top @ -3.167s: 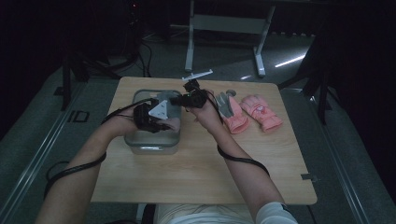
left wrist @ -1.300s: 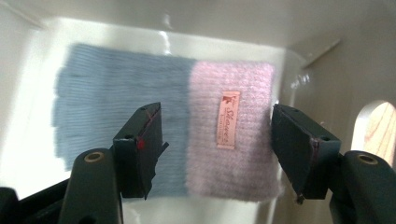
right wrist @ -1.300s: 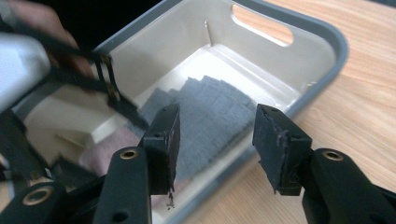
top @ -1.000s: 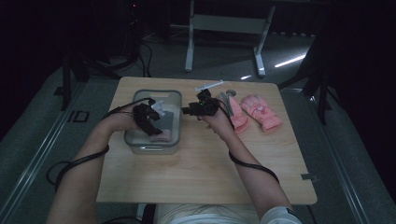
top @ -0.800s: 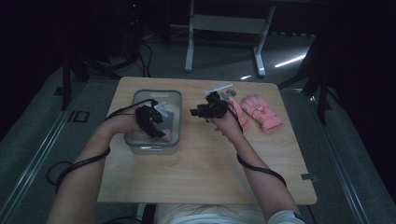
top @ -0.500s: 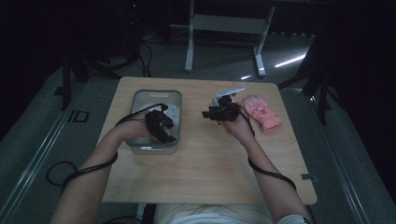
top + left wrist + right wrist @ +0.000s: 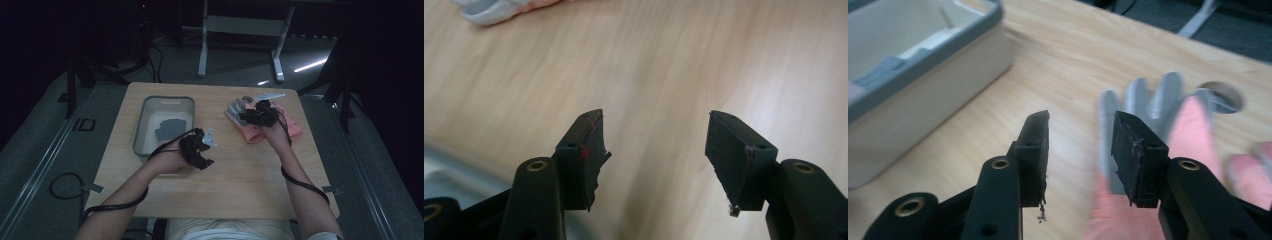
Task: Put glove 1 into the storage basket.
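Dark floor and metal stand legs surround a pale wooden table [image 7: 215, 170], its grain smooth and its front half bare, leaving wide open room between the two hands; pink gloves with grey fingertips [image 7: 250, 131] lie limp and flat near the far right corner, the grey fingers splayed toward a small round hole in the board; the cloth looks soft and knitted, though blurred in the right gripper view. Just over them hovers the right gripper [image 7: 250, 117], its black jaws parted with nothing between them, having just been closing. At the far left stands a rectangular bin [image 7: 142, 135], grey-rimmed with rounded corners and pale walls, grey pieces lying inside. Near its right edge the left gripper [image 7: 206, 152] hangs above bare wood, jaws apart and empty.
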Available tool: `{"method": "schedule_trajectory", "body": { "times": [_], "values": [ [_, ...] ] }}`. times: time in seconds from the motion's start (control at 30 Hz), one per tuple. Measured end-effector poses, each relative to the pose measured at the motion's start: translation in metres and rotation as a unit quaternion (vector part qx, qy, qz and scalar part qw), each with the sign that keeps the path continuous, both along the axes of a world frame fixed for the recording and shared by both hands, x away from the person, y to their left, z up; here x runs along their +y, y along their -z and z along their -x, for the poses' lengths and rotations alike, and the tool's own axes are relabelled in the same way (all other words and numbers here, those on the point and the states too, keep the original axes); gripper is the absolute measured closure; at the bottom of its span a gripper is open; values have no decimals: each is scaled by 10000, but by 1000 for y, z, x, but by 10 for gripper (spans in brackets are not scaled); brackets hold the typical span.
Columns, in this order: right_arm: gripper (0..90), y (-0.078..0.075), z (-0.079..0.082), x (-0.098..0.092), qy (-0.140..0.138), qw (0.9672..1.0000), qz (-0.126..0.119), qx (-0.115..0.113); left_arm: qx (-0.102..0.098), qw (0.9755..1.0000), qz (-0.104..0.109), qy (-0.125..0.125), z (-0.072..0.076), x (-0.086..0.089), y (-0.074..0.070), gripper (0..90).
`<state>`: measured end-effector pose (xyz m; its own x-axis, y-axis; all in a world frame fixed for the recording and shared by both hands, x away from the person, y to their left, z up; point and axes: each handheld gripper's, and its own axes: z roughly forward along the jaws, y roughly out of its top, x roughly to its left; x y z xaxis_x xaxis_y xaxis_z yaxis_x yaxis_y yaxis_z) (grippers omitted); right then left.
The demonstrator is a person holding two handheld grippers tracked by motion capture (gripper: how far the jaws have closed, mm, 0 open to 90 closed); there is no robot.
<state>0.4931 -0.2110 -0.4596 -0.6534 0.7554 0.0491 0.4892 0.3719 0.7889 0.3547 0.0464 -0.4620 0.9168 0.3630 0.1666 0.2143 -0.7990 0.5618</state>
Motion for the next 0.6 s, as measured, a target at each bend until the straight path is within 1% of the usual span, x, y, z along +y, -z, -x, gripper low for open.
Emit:
{"method": "schedule_trajectory", "body": {
  "times": [0.03, 0.07, 0.1, 0.13, 0.17, 0.23, 0.27, 0.33, 0.37, 0.4, 0.43, 0.47, 0.5, 0.53, 0.57, 0.6],
  "values": [
    [587, 0, -2, -2, 15, 10000, 12, -10, -62, 10000, 29, -62, 10, -8, 7, 402],
    [587, 0, -2, -2, 15, 10000, 12, -10, -62, 10000, 29, -62, 10, -8, 7, 402],
    [592, 1, -7, -5, 46, 10000, 73, -4, -164, 9998, 73, -131, 21, -15, 14, 402],
    [592, 1, -7, -5, 46, 10000, 73, -4, -164, 9998, 73, -131, 21, -15, 14, 402],
    [595, 4, -11, -7, 30, 9998, 190, -18, -215, 9994, 159, -223, 30, -21, 21, 401],
    [600, 8, -16, -7, -8, 9996, 269, -14, -302, 9985, 208, -405, 35, -25, 27, 401],
    [607, 10, -18, -7, -8, 9995, 307, -10, -356, 9975, 321, -528, 38, -26, 31, 399],
    [623, 16, -24, -7, -20, 9993, 372, 29, -554, 9957, 399, -627, 44, -27, 39, 400],
    [631, 18, -27, -7, 11, 9992, 389, 58, -554, 9957, 399, -627, 44, -27, 39, 399],
    [638, 21, -31, -7, 42, 9992, 398, 95, -534, 9947, 499, -721, 49, -28, 47, 399],
    [644, 23, -34, -6, 48, 9991, 384, 165, -534, 9947, 499, -721, 49, -28, 47, 399],
    [647, 25, -36, -5, 49, 9989, 440, 178, -473, 9940, 590, -790, 52, -28, 50, 399],
    [651, 27, -39, -3, 67, 9983, 556, 188, -488, 9921, 674, -939, 58, -29, 57, 396],
    [651, 27, -39, -3, 67, 9983, 556, 188, -488, 9921, 674, -939, 58, -29, 57, 389],
    [652, 31, -44, 0, 105, 9974, 668, 264, -615, 9895, 739, -1080, 63, -31, 63, 390],
    [653, 33, -46, 0, 121, 9973, 658, 293, -701, 9872, 776, -1208, 65, -31, 66, 390]
  ]
}}
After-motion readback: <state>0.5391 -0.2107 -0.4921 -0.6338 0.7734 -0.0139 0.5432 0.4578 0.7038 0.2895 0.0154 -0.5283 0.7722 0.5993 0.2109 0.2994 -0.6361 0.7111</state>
